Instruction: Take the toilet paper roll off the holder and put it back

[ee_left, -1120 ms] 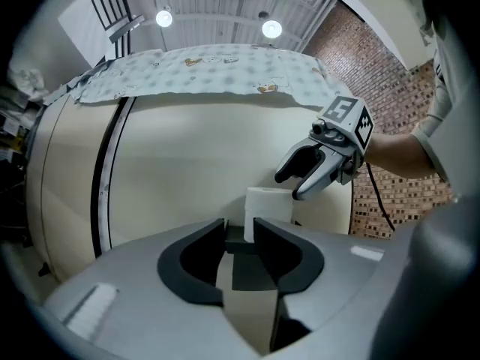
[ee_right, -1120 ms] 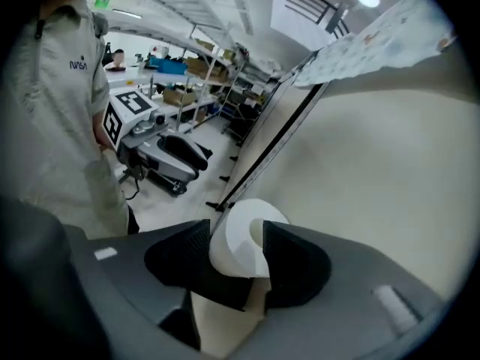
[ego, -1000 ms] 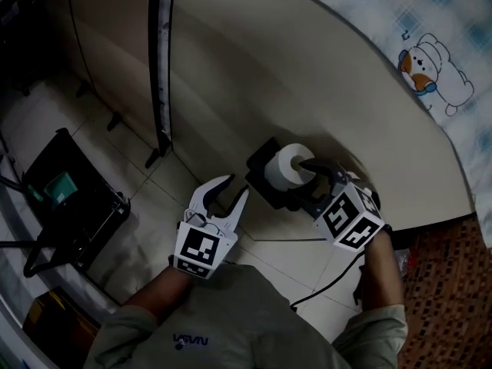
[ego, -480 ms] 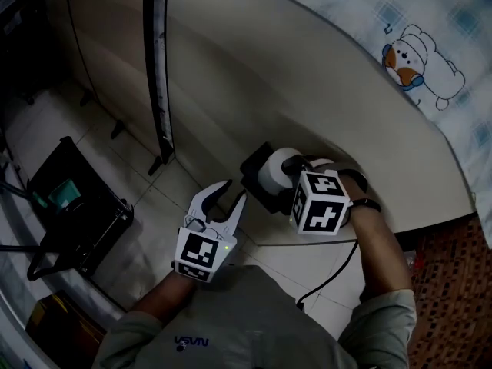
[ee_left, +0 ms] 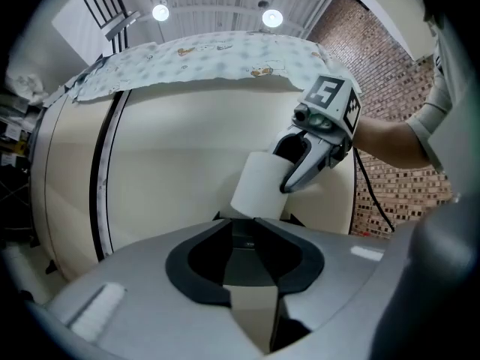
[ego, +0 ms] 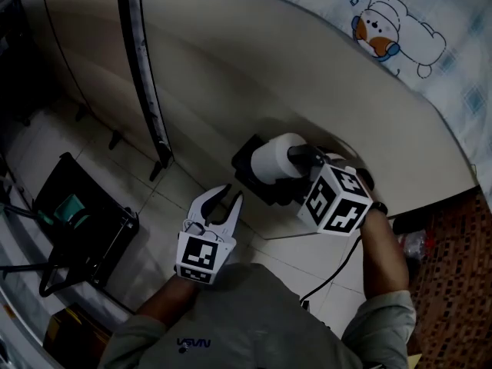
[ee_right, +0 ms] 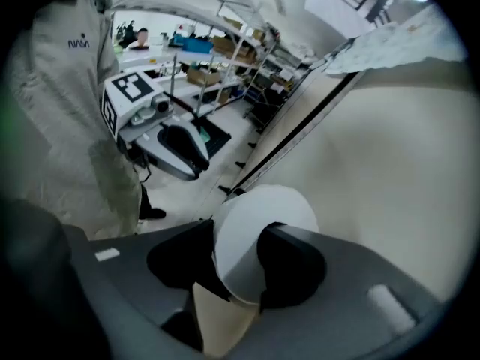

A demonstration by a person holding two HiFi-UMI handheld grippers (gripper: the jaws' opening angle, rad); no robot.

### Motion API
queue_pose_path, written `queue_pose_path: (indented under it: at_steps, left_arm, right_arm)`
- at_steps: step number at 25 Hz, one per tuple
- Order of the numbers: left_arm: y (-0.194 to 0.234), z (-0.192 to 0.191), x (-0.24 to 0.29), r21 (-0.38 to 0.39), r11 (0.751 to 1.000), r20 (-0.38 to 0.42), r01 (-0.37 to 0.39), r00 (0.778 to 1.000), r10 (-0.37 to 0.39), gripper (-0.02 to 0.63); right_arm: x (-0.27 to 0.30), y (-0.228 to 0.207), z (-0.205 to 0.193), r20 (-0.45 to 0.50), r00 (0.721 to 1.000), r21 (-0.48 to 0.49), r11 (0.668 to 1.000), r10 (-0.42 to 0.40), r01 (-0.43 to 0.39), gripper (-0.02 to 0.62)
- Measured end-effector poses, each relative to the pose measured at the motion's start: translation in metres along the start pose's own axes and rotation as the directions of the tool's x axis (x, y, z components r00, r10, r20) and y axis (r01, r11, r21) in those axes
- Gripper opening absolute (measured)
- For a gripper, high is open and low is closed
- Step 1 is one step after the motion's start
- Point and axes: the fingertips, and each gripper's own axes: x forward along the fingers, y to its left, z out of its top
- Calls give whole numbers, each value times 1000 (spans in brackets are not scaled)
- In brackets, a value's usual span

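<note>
The white toilet paper roll sits on a black holder fixed to the cream curved wall. My right gripper reaches in from the right, one jaw on each side of the roll. In the right gripper view the roll fills the gap of my right gripper, whose jaws are closing on it. My left gripper hangs below and left of the holder, open and holding nothing. From the left gripper view, the roll shows just beyond my left gripper, with my right gripper on it.
A black vertical strip runs down the cream wall. A patterned cloth covers the wall's top. A black crate stands on the tiled floor at left. A cable trails from the right gripper. Brick-patterned floor lies at right.
My right gripper has turned at the wrist and shifted along the roll, and its jaws now sit around the roll. The left gripper has barely moved.
</note>
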Motion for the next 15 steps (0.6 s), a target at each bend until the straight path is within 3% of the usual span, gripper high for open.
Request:
queue_pose_path:
  at_steps: [3,5,9,13,15]
  left_arm:
    - [-5,-5,2,-3,1000,-7,4,1000,-4,73]
    - [-10,-9,5,-1,1000,-16,18,1000,-18,64]
    - [-24,-16,8,-1,999,-24,42,999,-42,36]
    - [-38,-26,9,0,998,-33,57,998,-57,12]
    - [-48,-29,10,2,998,-39,65,997,-65,6]
  right_arm:
    - [-30,2,-1,205,973,222,973,-110,63,186]
    - [-50,8,-8,337,917,391,918,-212,68,184]
    - [-78,34,-37,464,797,672,740,-386,-33,184]
    - [-90,60,-72,505,688,817,546,-521,-187,183]
    - [-89,72,-89,508,649,850,449,-566,-275,183]
